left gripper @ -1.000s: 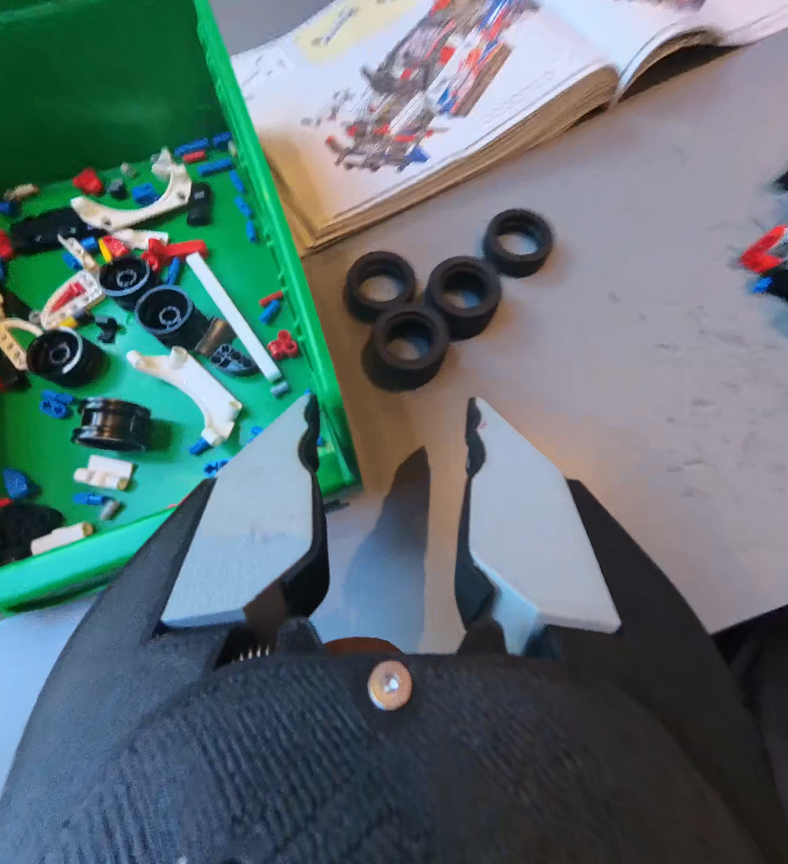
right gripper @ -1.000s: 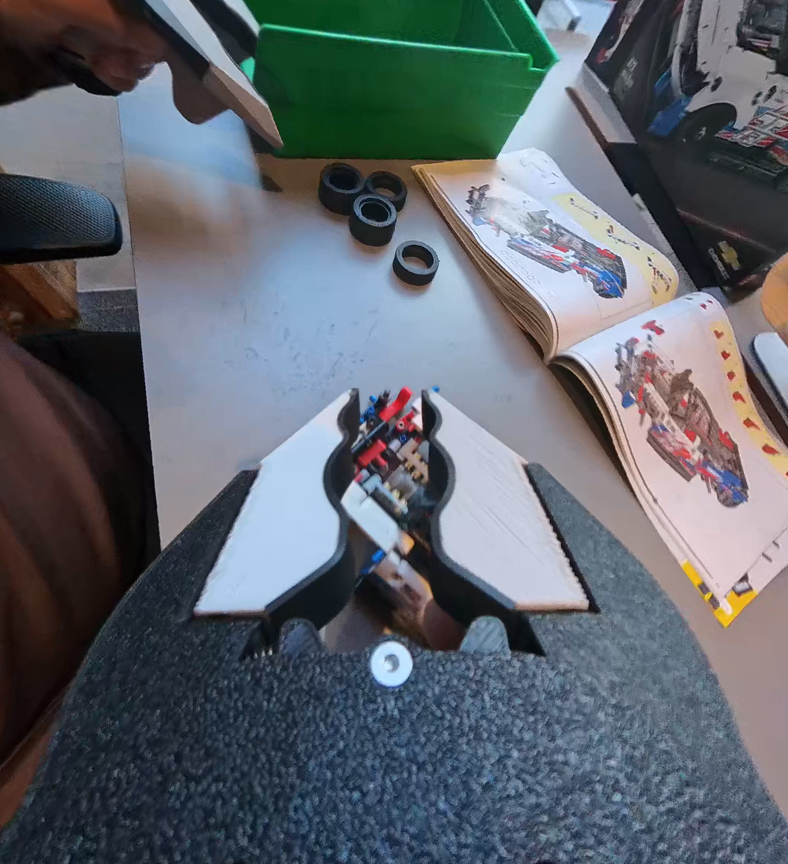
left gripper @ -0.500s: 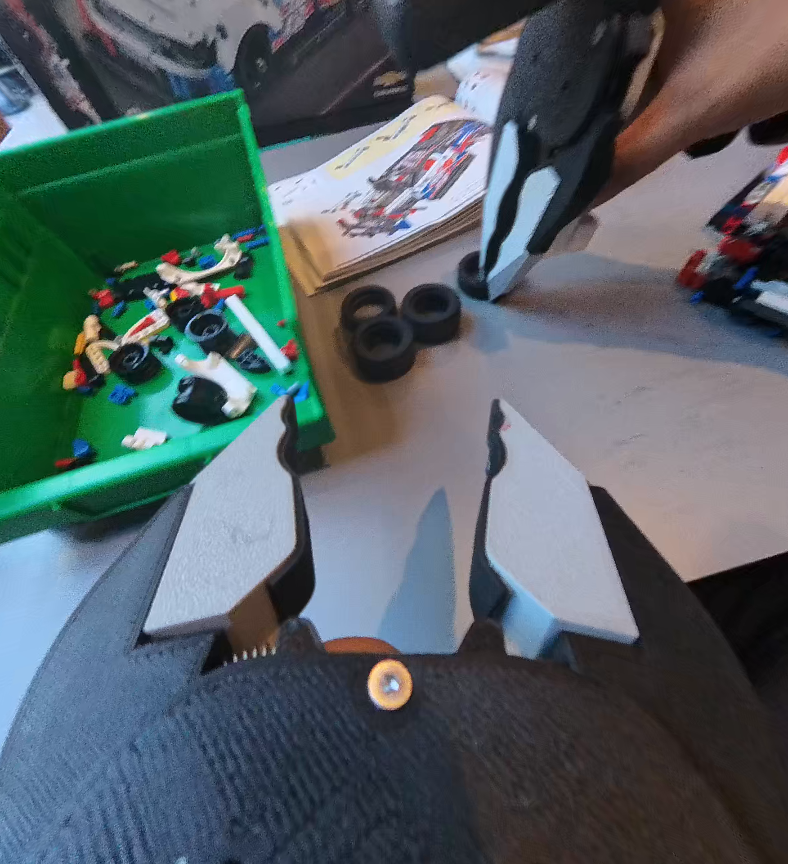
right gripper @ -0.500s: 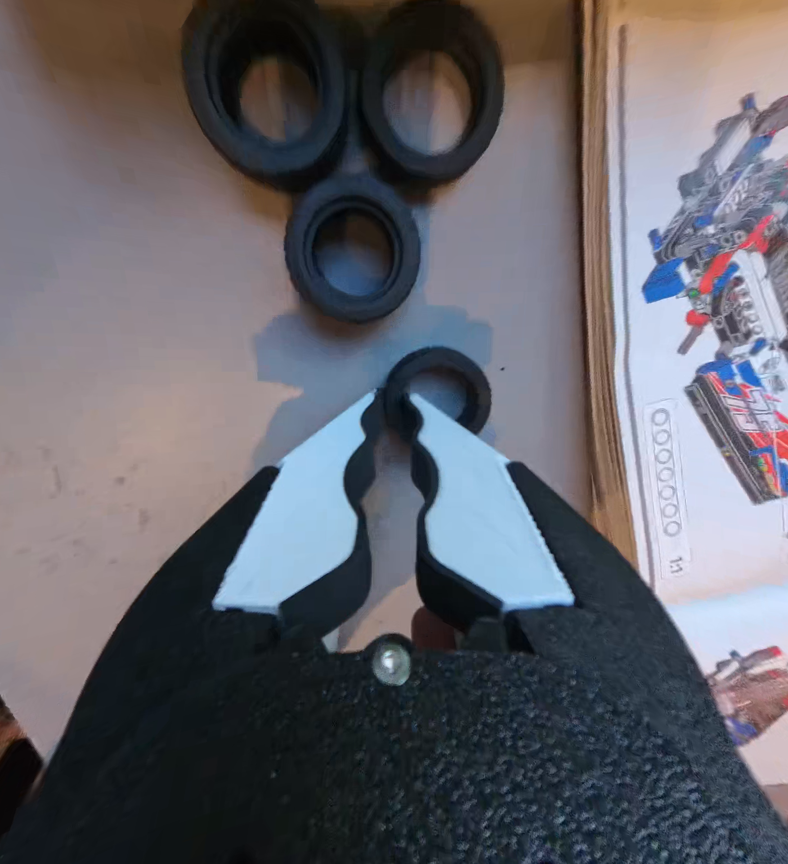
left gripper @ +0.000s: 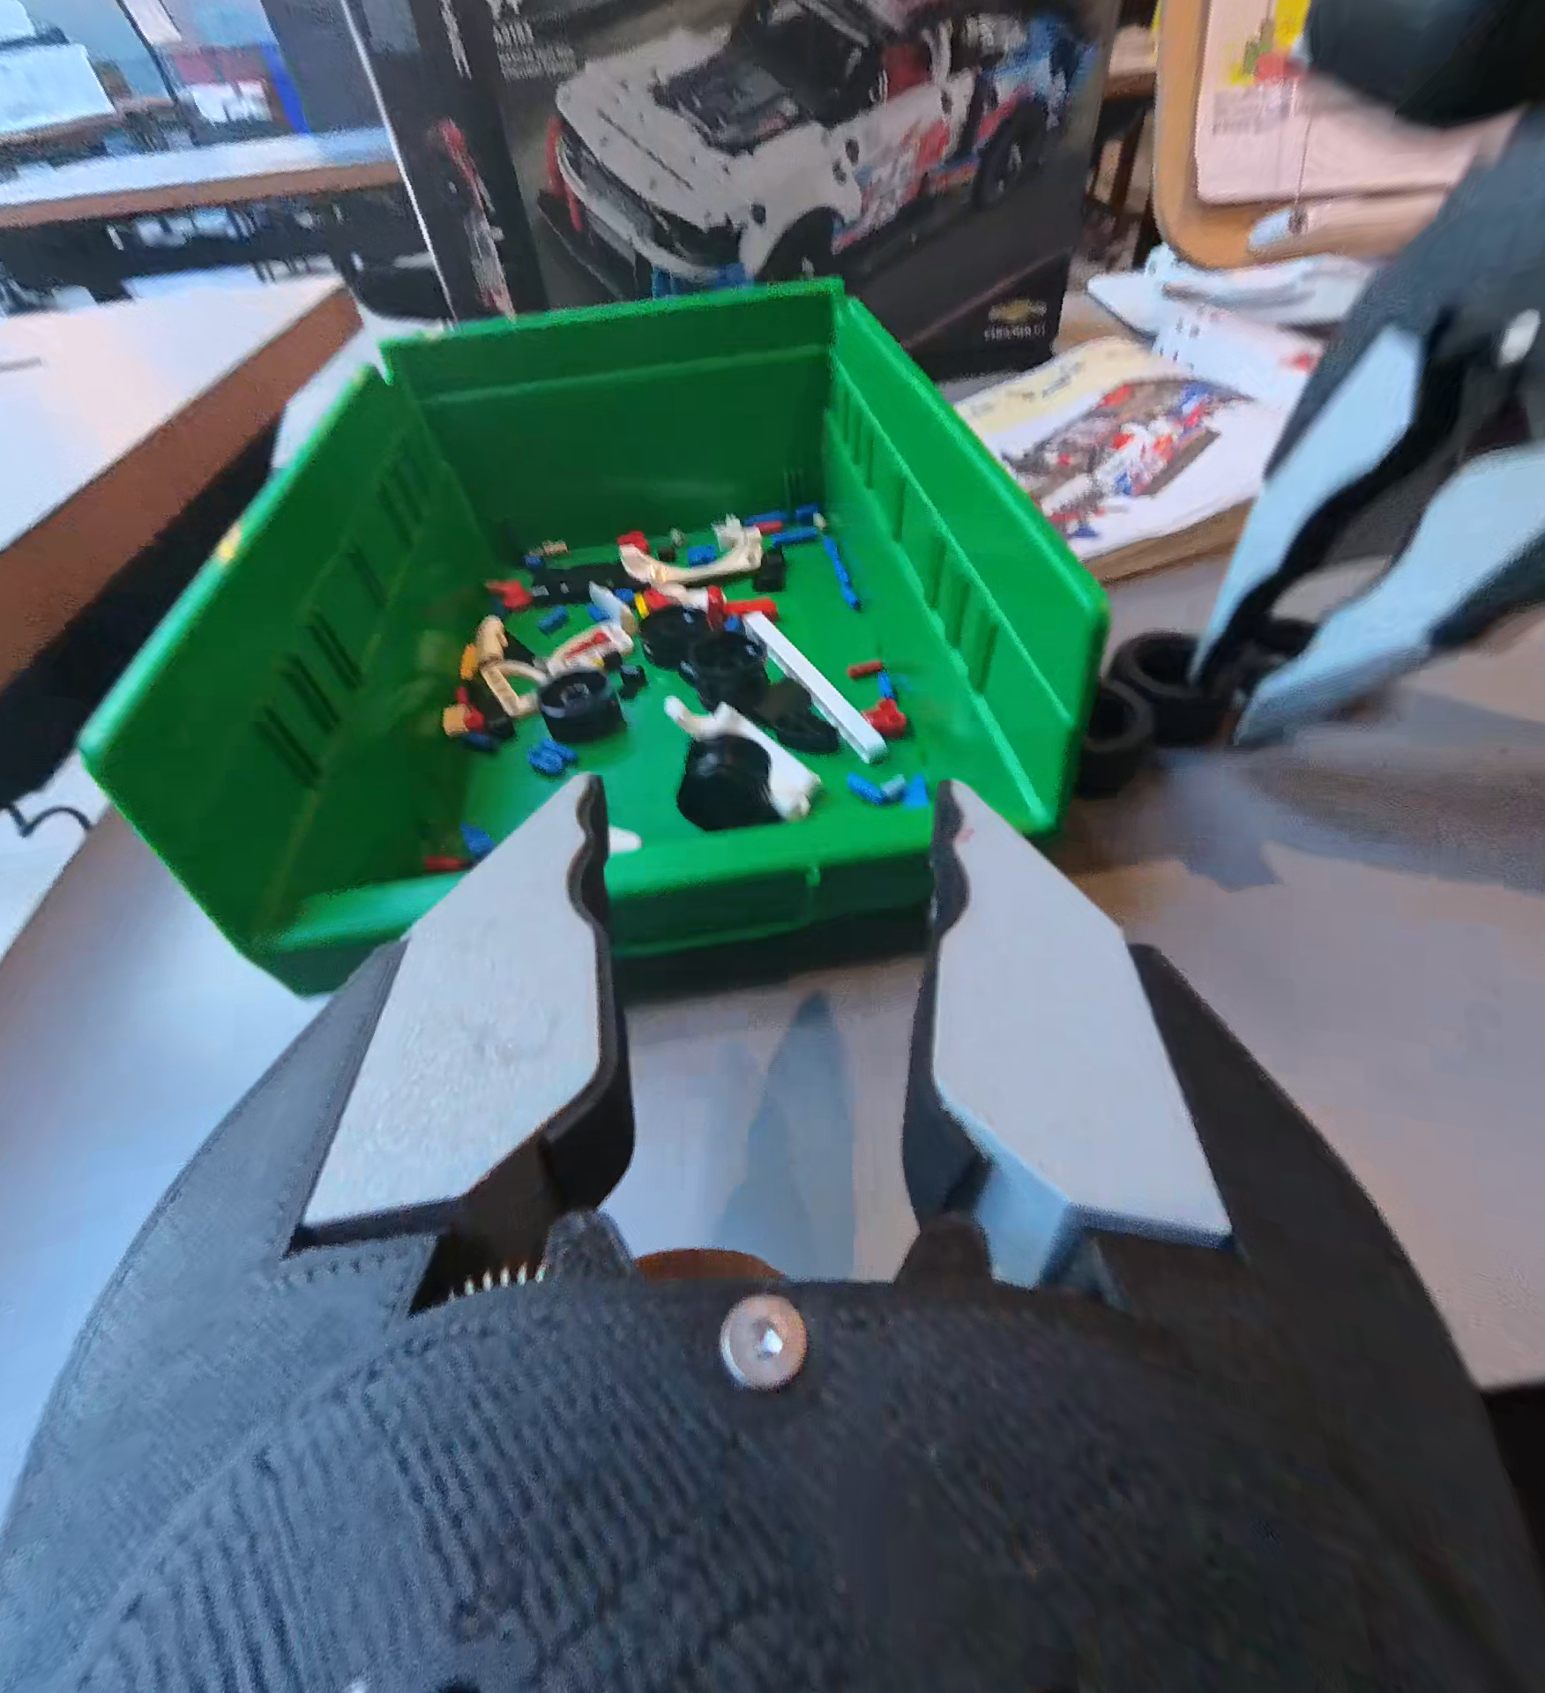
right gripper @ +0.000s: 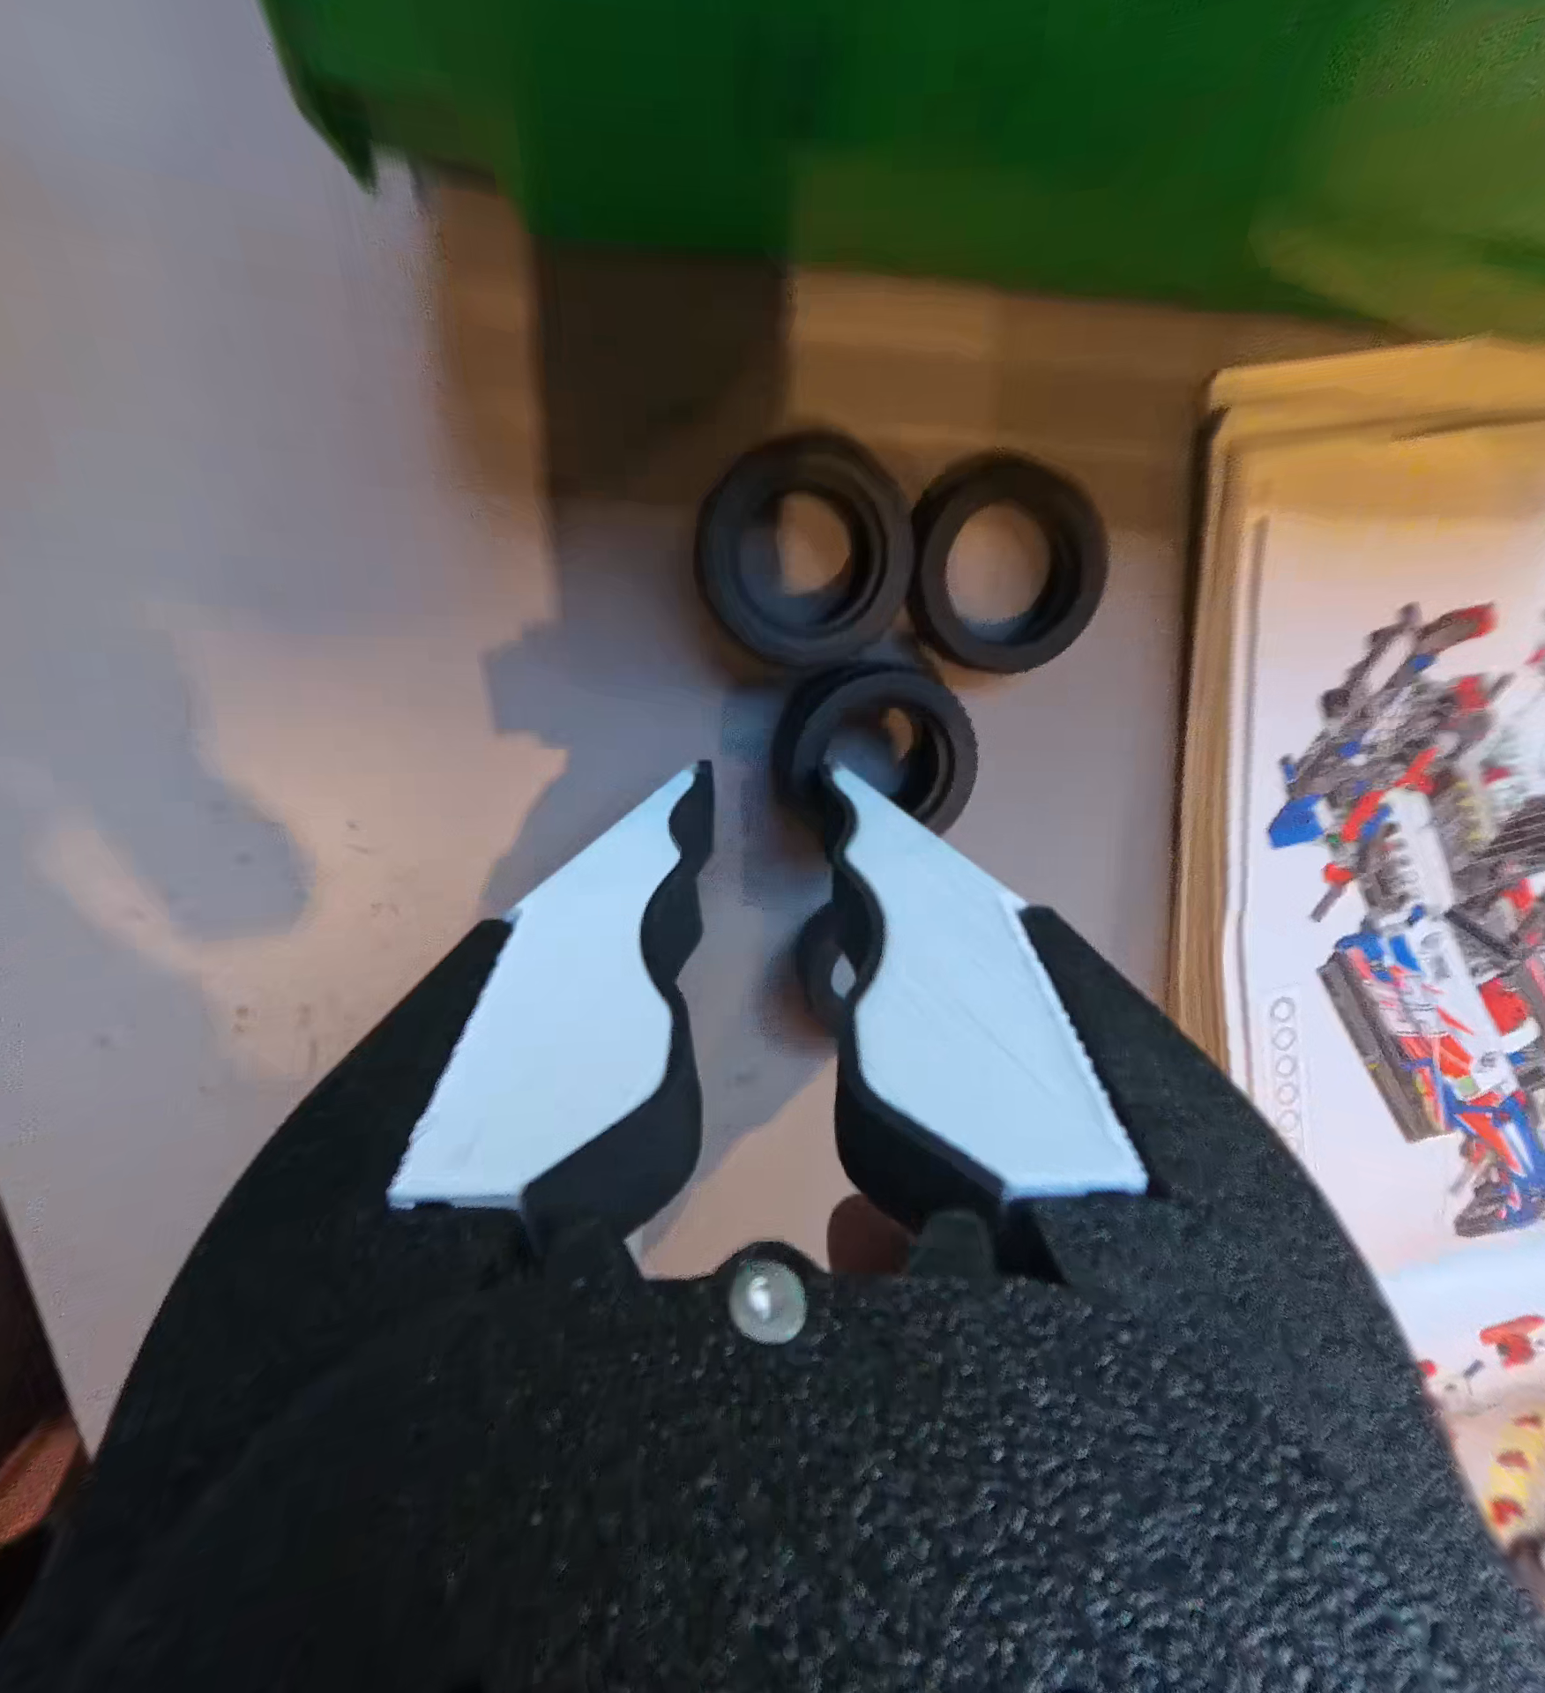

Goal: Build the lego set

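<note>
Worktop layout is unchanged: green bin of loose parts, set box behind it, and open instruction booklet to the right of the tyres.

The part-built model that the right claw carried a second ago is out of both views now, and that claw is empty.

The right claw has come off the lone tyre it was pinching half a second ago. That tyre lies flat on the worktop, half hidden under the right finger. The claw has pushed forward to the cluster of three. Jaws are partly open, with one tip inside the hole of the nearest tyre and the other tip outside its rim. Nothing is gripped yet. The two rear tyres are side by side, near the bin.

Reads as the wheel step: a tyre is being picked, probably to go onto a black hub in the bin.

The left claw has swung off the tyres to face the bin, jaws wider than before.

Pose: the right claw is pitched steeply down with its tips at the worktop. The left claw is low and shallow in front of the bin's low front wall, wide open, holding nothing.
</note>
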The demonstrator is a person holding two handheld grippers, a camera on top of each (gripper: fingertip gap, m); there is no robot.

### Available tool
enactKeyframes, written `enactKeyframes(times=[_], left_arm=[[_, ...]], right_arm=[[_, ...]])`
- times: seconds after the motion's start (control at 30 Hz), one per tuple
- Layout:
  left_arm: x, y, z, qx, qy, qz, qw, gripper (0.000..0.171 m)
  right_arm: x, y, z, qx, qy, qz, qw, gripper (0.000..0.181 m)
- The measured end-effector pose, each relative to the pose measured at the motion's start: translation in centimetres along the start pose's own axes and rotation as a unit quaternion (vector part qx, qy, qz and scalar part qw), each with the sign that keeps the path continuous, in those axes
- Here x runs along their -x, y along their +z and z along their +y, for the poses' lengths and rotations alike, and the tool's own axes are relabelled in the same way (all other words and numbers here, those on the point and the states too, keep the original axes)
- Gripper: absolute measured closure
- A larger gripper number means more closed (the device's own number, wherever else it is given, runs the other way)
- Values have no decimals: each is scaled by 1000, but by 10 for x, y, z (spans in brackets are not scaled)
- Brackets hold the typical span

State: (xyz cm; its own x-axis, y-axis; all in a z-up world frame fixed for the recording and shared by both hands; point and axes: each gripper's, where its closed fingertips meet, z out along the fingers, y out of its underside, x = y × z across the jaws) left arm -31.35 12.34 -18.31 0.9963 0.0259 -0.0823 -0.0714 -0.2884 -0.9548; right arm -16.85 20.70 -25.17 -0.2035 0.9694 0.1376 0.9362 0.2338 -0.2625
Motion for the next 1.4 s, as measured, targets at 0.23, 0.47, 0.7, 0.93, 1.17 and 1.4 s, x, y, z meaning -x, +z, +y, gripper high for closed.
enactKeyframes(times=[0.23,0.47,0.7,0.93,1.17,1.4], left_arm=[[43,33,-47,-52,-8,5,999,107],[19,38,-38,45,-45,61,996,108],[-22,-12,-36,60,26,82,994,108],[-62,-45,-33,63,29,117,991,104],[-82,-71,-29,57,15,129,990,102],[-92,-74,-28,57,33,150,986,102]], right_arm=[[5,-58,0,-129,81,-48,987,163],[38,-108,33,-260,165,-19,951,159],[84,-139,68,-333,218,77,914,158],[137,-180,109,-348,247,155,891,167],[165,-207,163,-362,296,236,852,161],[168,-210,213,-383,364,273,804,156]])
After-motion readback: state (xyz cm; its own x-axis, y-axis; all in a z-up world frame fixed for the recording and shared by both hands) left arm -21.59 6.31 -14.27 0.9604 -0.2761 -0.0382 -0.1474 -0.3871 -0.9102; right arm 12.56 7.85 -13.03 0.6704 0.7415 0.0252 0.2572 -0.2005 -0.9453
